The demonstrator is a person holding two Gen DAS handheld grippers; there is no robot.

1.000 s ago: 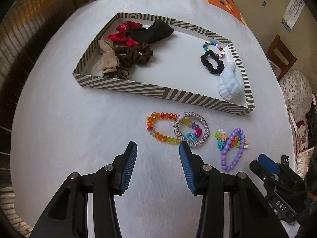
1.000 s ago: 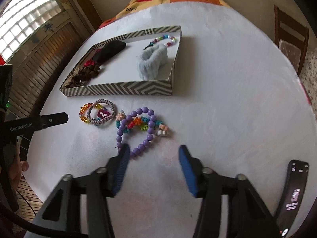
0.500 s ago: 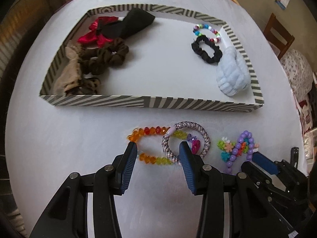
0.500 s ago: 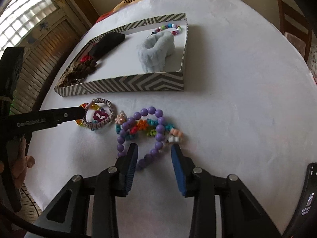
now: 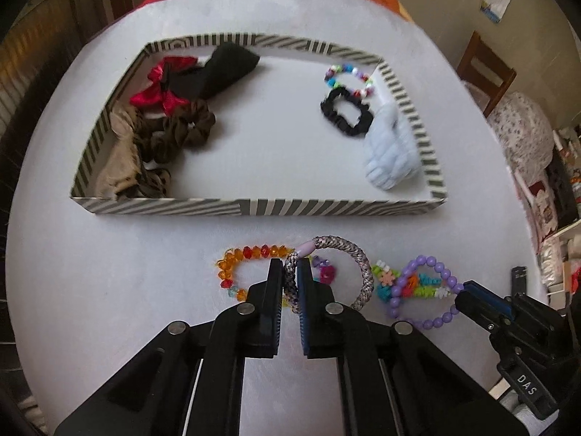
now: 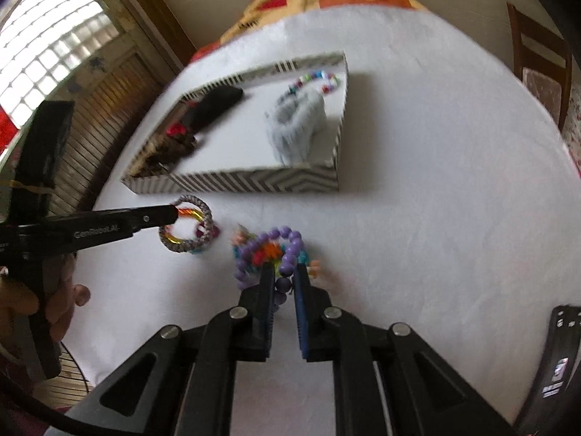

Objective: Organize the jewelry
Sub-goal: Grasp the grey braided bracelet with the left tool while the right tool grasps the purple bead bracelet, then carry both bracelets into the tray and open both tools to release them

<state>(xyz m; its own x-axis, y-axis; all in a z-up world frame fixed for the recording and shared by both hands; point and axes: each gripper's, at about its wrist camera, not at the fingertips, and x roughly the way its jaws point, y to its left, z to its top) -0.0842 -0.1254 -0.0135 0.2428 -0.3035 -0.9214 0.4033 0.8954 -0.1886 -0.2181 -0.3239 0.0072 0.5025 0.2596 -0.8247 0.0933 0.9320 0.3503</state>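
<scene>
Grippers are both clamped down on something right now. Left gripper [image 5: 289, 272] has its jaws nearly closed on the near-left edge of the braided hair tie [image 5: 348, 254], a grey-pink woven ring lying on the white table [image 5: 145, 290] just in front of the striped tray [image 5: 254, 206]. The ring spreads out to the right of the jaws, and it overlaps the orange bead bracelet [image 5: 232, 265], whose loop stretches left-right beside it.

Right gripper [image 6: 284, 279] is pinched on the near end of the purple bead bracelet [image 6: 290, 245], with only a bead-wide gap between the jaws. That bracelet's long axis runs away from the gripper toward the tray, and it's tangled with a colourful flower bracelet [image 6: 267, 250] lying crosswise under it.

Inside the tray: a red bow [image 5: 159, 87], brown scrunchie [image 5: 181, 130] and beige cloth piece [image 5: 120, 160] along the left side, a black scrunchie [image 5: 345, 114], rainbow bead bracelet [image 5: 348, 74] and pale blue fluffy scrunchie [image 5: 392, 152] against the right wall.
</scene>
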